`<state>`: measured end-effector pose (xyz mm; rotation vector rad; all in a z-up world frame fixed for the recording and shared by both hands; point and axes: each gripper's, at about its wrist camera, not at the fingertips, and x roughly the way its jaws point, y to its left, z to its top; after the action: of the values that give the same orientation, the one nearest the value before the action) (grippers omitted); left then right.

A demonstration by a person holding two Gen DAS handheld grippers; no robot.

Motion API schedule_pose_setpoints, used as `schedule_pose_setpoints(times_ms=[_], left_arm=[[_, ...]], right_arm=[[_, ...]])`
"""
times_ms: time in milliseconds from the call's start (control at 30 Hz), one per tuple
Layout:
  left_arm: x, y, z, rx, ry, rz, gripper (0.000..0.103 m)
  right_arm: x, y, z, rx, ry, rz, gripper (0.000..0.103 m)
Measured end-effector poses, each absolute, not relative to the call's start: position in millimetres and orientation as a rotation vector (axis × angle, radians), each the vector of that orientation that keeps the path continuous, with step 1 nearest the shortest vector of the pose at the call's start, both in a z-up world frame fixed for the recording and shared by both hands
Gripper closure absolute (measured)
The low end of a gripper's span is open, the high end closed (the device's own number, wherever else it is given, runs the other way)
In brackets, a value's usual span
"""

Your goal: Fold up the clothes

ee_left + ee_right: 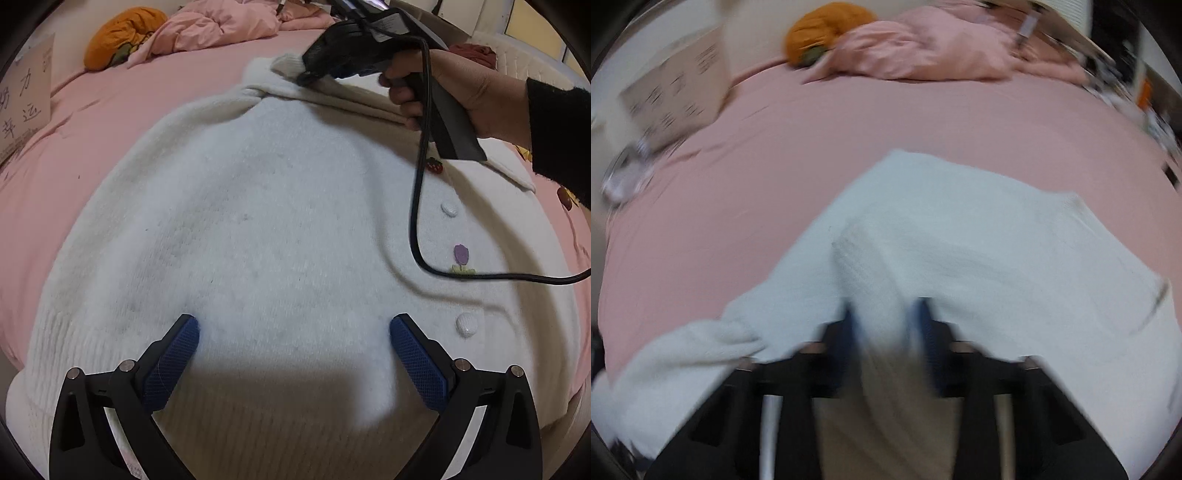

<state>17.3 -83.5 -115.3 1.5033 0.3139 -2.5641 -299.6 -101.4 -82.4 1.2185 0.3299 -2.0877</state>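
A pale card or box [27,88] stands on the pink bedsheet [110,122], at the far left in the left wrist view, left of the orange cushion [123,35]. It carries large handwritten Chinese characters: "力" near the top and "幸运" lower down, with one more character cut off by its left edge. In the right wrist view the same box [676,96] is blurred, its dark marks unreadable.

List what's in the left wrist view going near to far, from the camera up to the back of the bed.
Left tool, open → white cardigan → right tool at the cardigan's far sleeve → bare pink sheet → orange plush beside the crumpled pink duvet.
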Motion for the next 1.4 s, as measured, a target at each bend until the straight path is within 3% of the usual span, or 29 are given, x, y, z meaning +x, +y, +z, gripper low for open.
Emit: schedule_pose_setpoints(times_ms=[300,467,667,967,1233,1333,1400], left_arm=[[20.4,-84.4,-118.5,1.503,0.316,-2.563,0.001],[19.5,-84.6,-118.6,1.5,0.313,-2.557,0.001],[14.3,-87.1,-120.0,1.497,0.307,-2.534,0.0],[13.1,-82.6,-119.8,1.499,0.295,-2.488,0.0],[14.0,-83.0,-120.6,1.508,0.272,-2.466,0.0],[13.8,-81.9,-120.4,1.511,0.268,-2.457,0.0],[13.4,-81.8,-120.6,1.511,0.266,-2.454,0.0]], right_arm=[[-310.7,46.8,-14.0,1.113,-0.191,-2.388,0.089],[-301.6,207.5,23.5,1.067,-0.29,-2.677,0.089],[-252.5,393.1,58.6,1.013,-0.242,-3.062,0.089],[-179.1,560.8,23.9,1.147,-0.315,-3.454,0.089],[-142.9,643.1,-58.1,1.451,-0.727,-3.344,0.087],[-129.1,663.6,-61.9,1.346,-0.963,-3.283,0.082],[-125.4,667.8,-56.0,1.327,-0.973,-3.329,0.075]])
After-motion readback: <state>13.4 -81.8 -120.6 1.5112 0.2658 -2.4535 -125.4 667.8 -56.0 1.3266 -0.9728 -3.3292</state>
